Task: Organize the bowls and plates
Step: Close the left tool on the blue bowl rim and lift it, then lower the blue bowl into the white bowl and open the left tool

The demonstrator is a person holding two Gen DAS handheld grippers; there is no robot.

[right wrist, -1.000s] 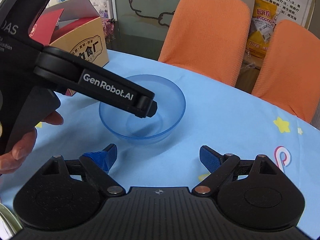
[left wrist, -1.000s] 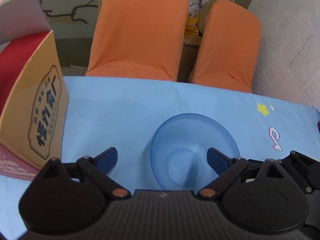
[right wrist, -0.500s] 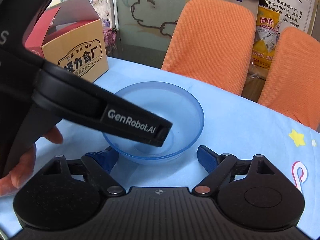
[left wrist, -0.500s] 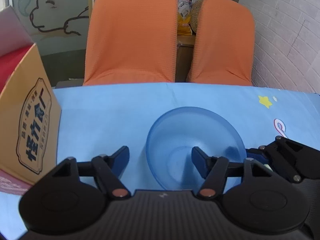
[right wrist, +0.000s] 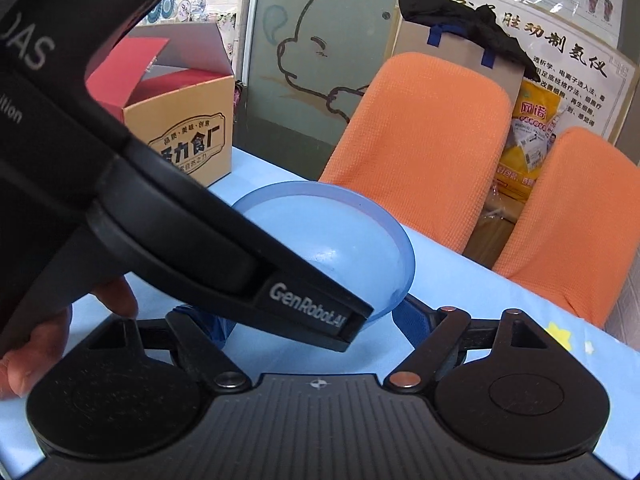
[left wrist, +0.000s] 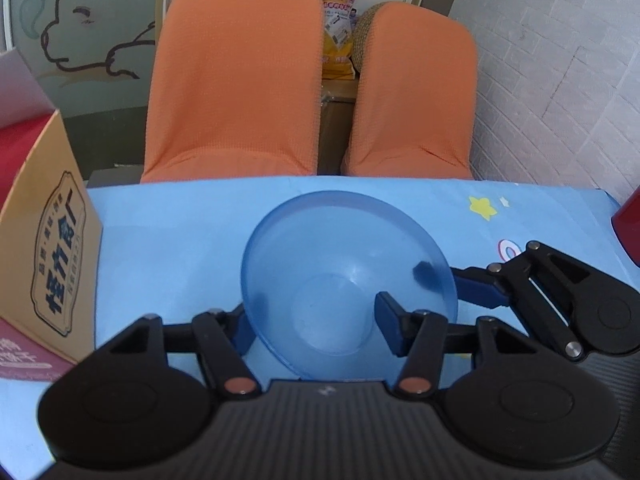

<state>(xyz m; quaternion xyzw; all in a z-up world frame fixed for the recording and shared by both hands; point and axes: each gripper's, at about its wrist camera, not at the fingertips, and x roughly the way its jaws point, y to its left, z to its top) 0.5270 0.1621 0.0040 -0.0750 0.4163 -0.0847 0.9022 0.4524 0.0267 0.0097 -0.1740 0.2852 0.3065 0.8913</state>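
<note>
Bowl: translucent blue bowl (left wrist: 348,276), tilted above the blue counter (left wrist: 168,248).
Left tongs (left wrist: 316,326): just closed — pinching its near rim.
Right tongs (right wrist: 312,322): closed, clamping the opposite rim — both equally near.

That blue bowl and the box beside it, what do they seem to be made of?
The blue bowl looks like translucent plastic, smooth and glossy: the tablecloth and a finger pad show through its wall. The box looks like matte printed cardboard, with folded flaps and creased edges.

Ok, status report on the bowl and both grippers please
Left gripper shut on blue bowl, one finger inside. Right gripper shut on its other rim. Bowl tilted. Cardboard box close beside.
</note>
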